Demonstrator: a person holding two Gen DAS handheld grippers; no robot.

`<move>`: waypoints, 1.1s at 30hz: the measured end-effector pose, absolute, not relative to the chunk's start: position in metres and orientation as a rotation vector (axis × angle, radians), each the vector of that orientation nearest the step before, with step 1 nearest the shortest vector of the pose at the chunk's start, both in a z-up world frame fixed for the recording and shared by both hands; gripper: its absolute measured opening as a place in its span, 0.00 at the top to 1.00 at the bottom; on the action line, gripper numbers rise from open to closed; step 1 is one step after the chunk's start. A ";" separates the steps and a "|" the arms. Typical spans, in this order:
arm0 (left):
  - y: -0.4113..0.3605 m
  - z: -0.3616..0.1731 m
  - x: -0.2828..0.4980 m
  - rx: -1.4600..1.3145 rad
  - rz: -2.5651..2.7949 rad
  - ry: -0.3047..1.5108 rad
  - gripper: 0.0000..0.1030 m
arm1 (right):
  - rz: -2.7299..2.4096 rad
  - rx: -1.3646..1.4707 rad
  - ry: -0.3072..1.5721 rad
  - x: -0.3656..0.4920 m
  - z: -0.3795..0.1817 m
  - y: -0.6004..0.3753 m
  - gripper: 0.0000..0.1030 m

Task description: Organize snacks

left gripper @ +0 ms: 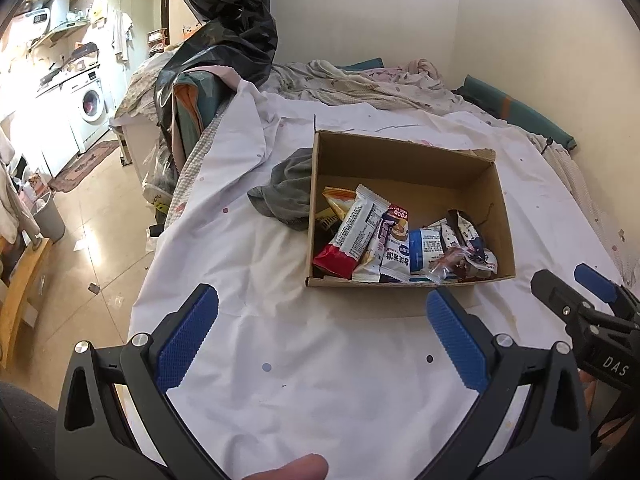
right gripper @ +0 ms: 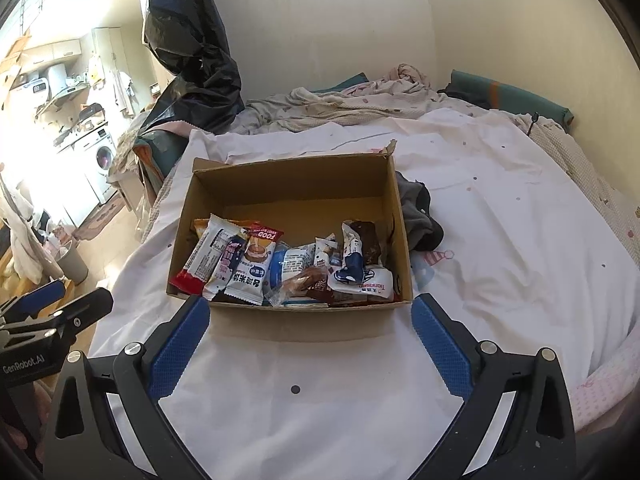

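Note:
An open cardboard box [left gripper: 400, 148] stands on a white sheet on a bed; it also shows in the right wrist view [right gripper: 288, 168]. Several snack packets [left gripper: 384, 240] lie heaped at its near end, also seen in the right wrist view [right gripper: 280, 268]. My left gripper [left gripper: 322, 300] is open and empty, above the sheet just in front of the box. My right gripper [right gripper: 310, 308] is open and empty at the box's near edge. The right gripper also shows at the right edge of the left wrist view [left gripper: 572, 284]. The left gripper shows at the left of the right wrist view [right gripper: 68, 300].
A grey crumpled cloth [left gripper: 288, 188] lies against the box's side, also in the right wrist view [right gripper: 420, 212]. Rumpled bedding [left gripper: 360, 84] and a teal pillow [left gripper: 520, 108] lie at the far end by the wall. A black plastic bag [left gripper: 224, 24] rises at the bed's left edge.

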State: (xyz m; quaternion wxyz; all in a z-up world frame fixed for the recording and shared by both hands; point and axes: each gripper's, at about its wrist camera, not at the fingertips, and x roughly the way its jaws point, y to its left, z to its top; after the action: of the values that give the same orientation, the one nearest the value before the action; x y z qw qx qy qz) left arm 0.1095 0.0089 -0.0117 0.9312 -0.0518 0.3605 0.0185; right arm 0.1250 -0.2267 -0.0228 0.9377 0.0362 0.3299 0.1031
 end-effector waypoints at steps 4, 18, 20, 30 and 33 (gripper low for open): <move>0.008 -0.010 0.109 -0.106 0.034 0.730 0.00 | 0.203 0.081 0.682 0.127 -0.024 -0.228 0.00; 0.009 -0.008 0.108 -0.119 0.036 0.730 0.00 | 0.197 0.082 0.686 0.128 -0.025 -0.229 0.00; 0.009 -0.008 0.108 -0.121 0.035 0.731 0.00 | 0.194 0.080 0.685 0.128 -0.025 -0.229 0.00; 0.009 -0.009 0.109 -0.125 0.038 0.737 0.00 | 0.192 0.080 0.685 0.128 -0.026 -0.229 0.00; 0.010 -0.009 0.109 -0.126 0.037 0.737 0.00 | 0.191 0.083 0.685 0.129 -0.026 -0.230 0.00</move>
State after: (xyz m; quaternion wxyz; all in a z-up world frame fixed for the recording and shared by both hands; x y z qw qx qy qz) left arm 0.1087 0.0096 -0.0089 0.9307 -0.0613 0.3600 0.0181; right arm 0.1286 -0.2300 -0.0259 0.9365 0.0404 0.3354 0.0935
